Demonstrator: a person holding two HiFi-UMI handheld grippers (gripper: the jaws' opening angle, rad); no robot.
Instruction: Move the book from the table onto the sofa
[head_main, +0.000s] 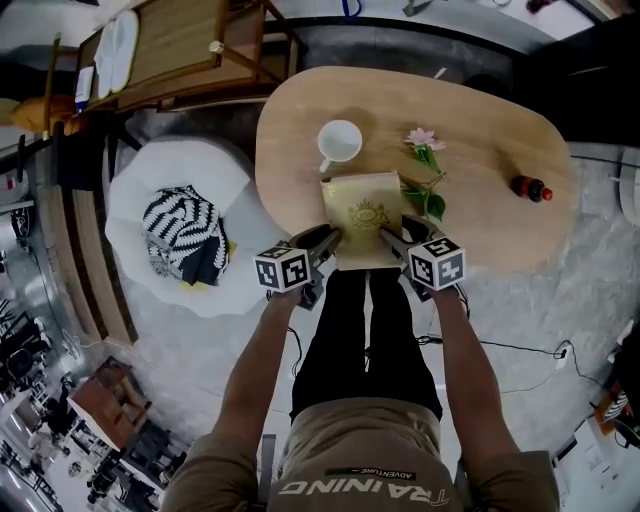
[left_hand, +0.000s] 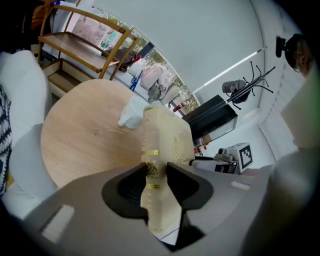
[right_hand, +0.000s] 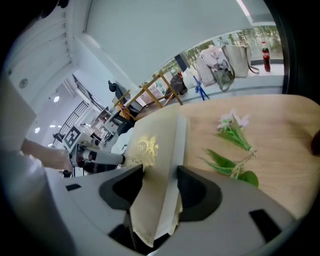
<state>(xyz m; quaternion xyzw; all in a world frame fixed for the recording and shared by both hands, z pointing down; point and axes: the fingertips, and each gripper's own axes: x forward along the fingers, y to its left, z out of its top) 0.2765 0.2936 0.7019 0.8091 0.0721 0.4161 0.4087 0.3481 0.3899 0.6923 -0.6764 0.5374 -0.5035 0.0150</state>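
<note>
A: Where is the book (head_main: 362, 215), and what holds it?

B: It is at the near edge of the table (head_main: 500, 225), between the person's two tools. The left hand-held gripper (left_hand: 155, 172) is clamped across the spine side, right on the gold bands. The right hand-held gripper (right_hand: 159, 176) is pinched on the opposite edge, gripping cover and pages together. It cannot be told whether the book rests on the wood or hangs just clear of it.

A: What could go wrong from here?

B: A slip is the likeliest trouble. The cover looks like smooth cream cloth or paper with a gold emblem, and each pair of jaws bites only a narrow strip near one end. On the right side the page block shows between the covers, so a loose hold could let it fan open and sag. If the two grippers drift apart or twist unevenly on the way left, the book could drop short of the sofa (head_main: 135, 190).

A: Is anything in the way?

B: The white mug (head_main: 339, 143) stands just beyond the book's far edge. The pink flower (head_main: 425, 160) lies with its green leaves just beside the book's right edge. A forward nudge would disturb either one. The sofa is a round, soft white seat with a zebra-striped cushion (head_main: 183, 232) on it, so the book may land unevenly.
</note>
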